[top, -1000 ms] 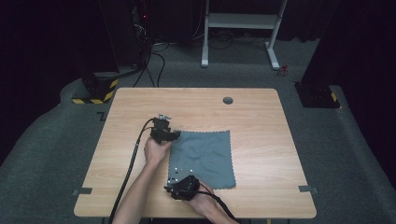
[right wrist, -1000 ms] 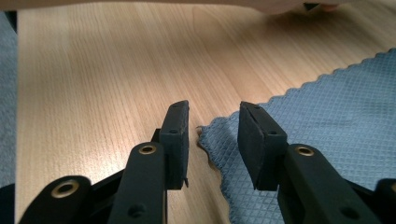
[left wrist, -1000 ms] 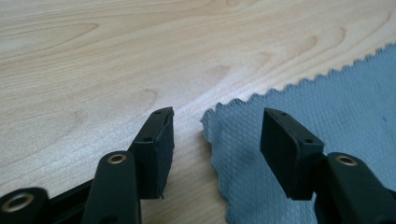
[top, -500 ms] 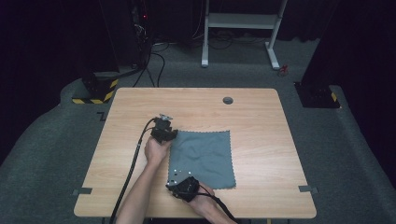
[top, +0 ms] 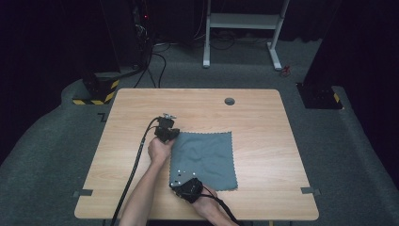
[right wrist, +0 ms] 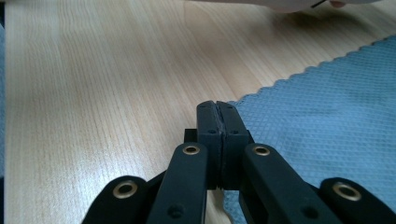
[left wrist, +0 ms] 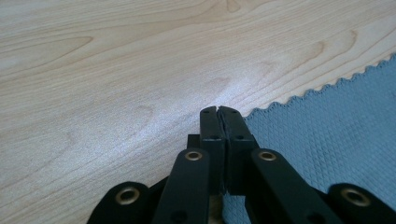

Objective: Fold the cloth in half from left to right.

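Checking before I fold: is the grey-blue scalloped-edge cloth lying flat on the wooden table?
Yes, the grey-blue scalloped-edge cloth lies spread as a flat square on the wooden table in the high view.

In the left gripper view, we cannot tell whether the left tool [left wrist: 218, 112] pinches the cloth [left wrist: 327, 140]: the closed jaws hide its corner, and the right edge cuts the cloth off. In the high view, the right tool [top: 184, 184] covers the cloth's near-left corner.

Both claws [top: 165, 133] [top: 181, 182] seemingly grip cloth [top: 207, 157] corners.
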